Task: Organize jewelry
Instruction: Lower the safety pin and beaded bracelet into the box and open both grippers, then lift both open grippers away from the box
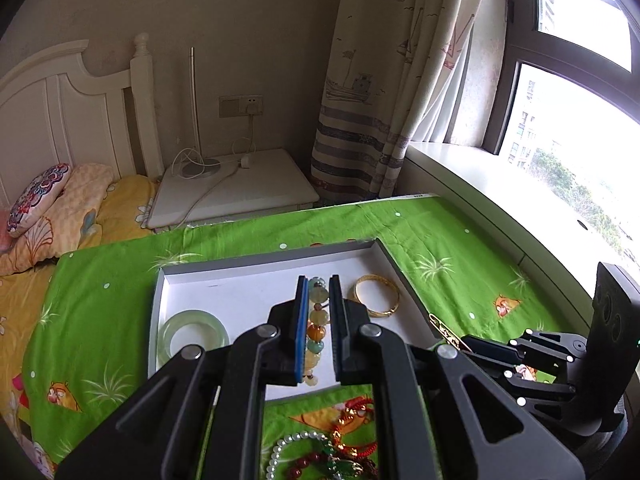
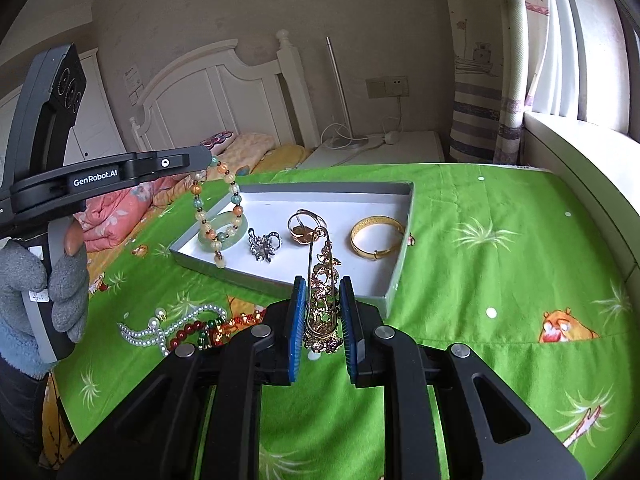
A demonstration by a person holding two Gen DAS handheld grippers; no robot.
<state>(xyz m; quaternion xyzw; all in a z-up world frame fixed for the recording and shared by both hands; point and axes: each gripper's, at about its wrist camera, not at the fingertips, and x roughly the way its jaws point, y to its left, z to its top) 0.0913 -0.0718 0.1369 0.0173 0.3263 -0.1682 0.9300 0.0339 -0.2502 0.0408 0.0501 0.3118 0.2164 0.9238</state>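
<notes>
My left gripper (image 1: 319, 282) is shut on a bracelet of orange, cream and teal beads (image 1: 315, 322), which dangles above the grey-rimmed white tray (image 1: 280, 258). In the right wrist view the same bracelet (image 2: 218, 210) hangs from the left gripper (image 2: 206, 158) over the tray's left end. My right gripper (image 2: 323, 282) is shut on a gold ornamental pin (image 2: 322, 280), held upright before the tray's near rim (image 2: 280, 282). In the tray lie a pale green bangle (image 1: 194, 330), a gold bangle (image 2: 378, 238), a silver brooch (image 2: 264, 245) and a ring piece (image 2: 306, 226).
Loose jewelry lies on the green cloth (image 2: 480, 280) near the tray: a pearl strand (image 2: 168, 326), red beads (image 2: 188, 338) and a red cord piece (image 1: 356, 412). A gloved hand (image 2: 44, 284) holds the left gripper's handle. A bed (image 1: 60, 208), a nightstand (image 1: 240, 188) and a window sill (image 1: 500, 184) surround the table.
</notes>
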